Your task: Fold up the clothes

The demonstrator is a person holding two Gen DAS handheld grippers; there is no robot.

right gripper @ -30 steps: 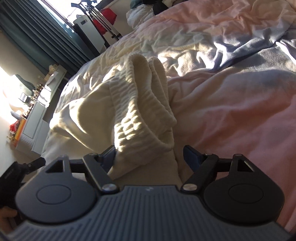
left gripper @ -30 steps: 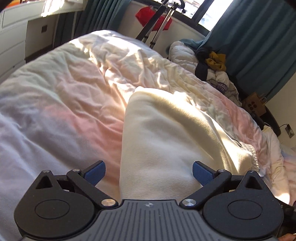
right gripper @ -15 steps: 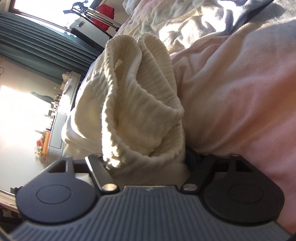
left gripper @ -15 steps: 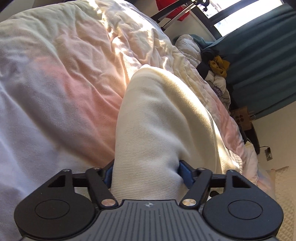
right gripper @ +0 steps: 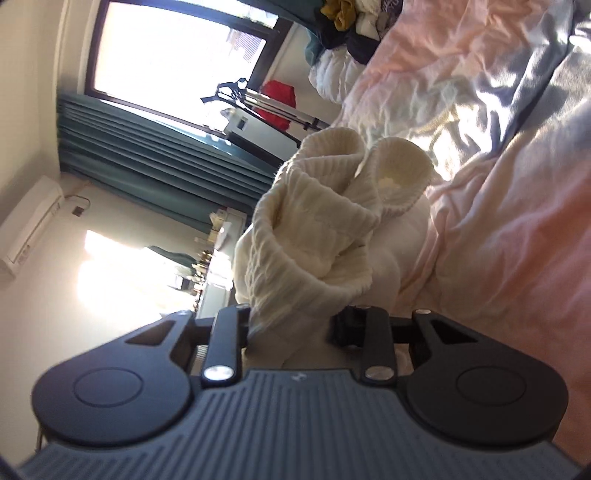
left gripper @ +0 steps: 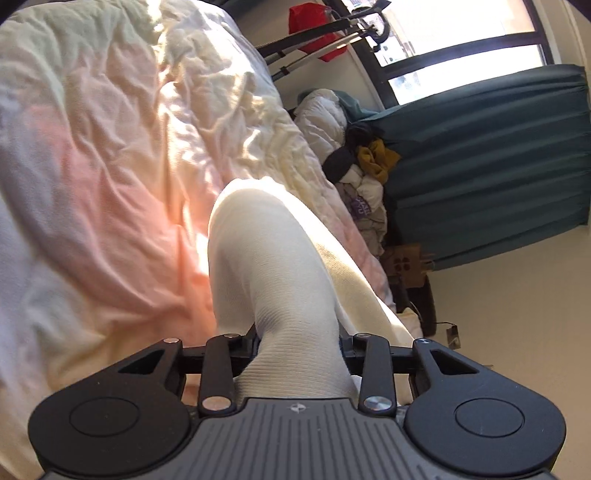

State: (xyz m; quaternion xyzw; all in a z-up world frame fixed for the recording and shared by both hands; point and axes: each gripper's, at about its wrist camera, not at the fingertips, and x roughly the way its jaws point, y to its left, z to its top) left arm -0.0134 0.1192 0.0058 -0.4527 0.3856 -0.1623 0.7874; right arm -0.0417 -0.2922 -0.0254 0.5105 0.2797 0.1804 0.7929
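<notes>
A cream knit garment (left gripper: pixel 269 266) lies on the bed, partly lifted. My left gripper (left gripper: pixel 297 345) is shut on its smooth folded edge, and the cloth rises from the jaws in a taut ridge. In the right wrist view my right gripper (right gripper: pixel 291 326) is shut on the garment's ribbed cuffs (right gripper: pixel 325 221), which bunch up in front of the jaws. The fingertips of both grippers are hidden by cloth.
A rumpled pink and white duvet (left gripper: pixel 110 166) covers the bed. A pile of clothes (left gripper: pixel 362 162) lies at the far end by teal curtains (left gripper: pixel 491 158). A red bag on a rack (left gripper: pixel 314 26) and a window stand beyond. A cardboard box (left gripper: pixel 404 264) is beside the bed.
Both grippers went from open to shut on the cream garment. Both have since lifted and tilted, raising the cloth off the duvet.
</notes>
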